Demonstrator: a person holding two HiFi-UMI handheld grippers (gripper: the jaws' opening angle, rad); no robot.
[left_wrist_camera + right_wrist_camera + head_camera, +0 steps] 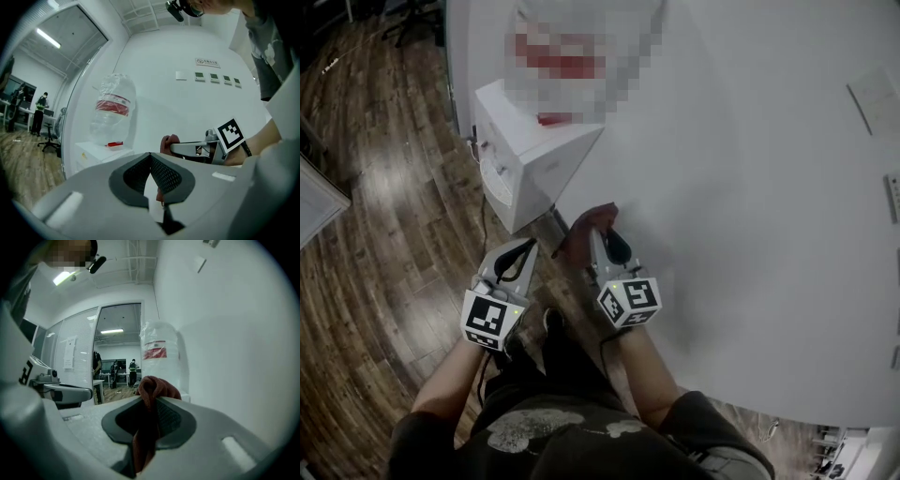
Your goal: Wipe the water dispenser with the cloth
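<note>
The white water dispenser (pixel 534 159) stands against the wall with a clear bottle (pixel 112 112) with a red label on top. My right gripper (pixel 602 240) is shut on a dark red cloth (pixel 579 234), just short of the dispenser's near lower corner. In the right gripper view the cloth (pixel 152 390) bulges up between the pads, with the bottle (pixel 159 357) behind it. My left gripper (pixel 523 255) hangs beside it to the left, shut with nothing between its tips (pixel 150 157). The right gripper (pixel 171 146) and cloth (pixel 168 140) show ahead in the left gripper view.
A white wall (pixel 750 187) carries switch plates (pixel 215 77) to the right. Wood flooring (pixel 375 216) spreads to the left. A cable (pixel 483 211) trails beside the dispenser. An open doorway (pixel 117 366) shows people and desks in a far room.
</note>
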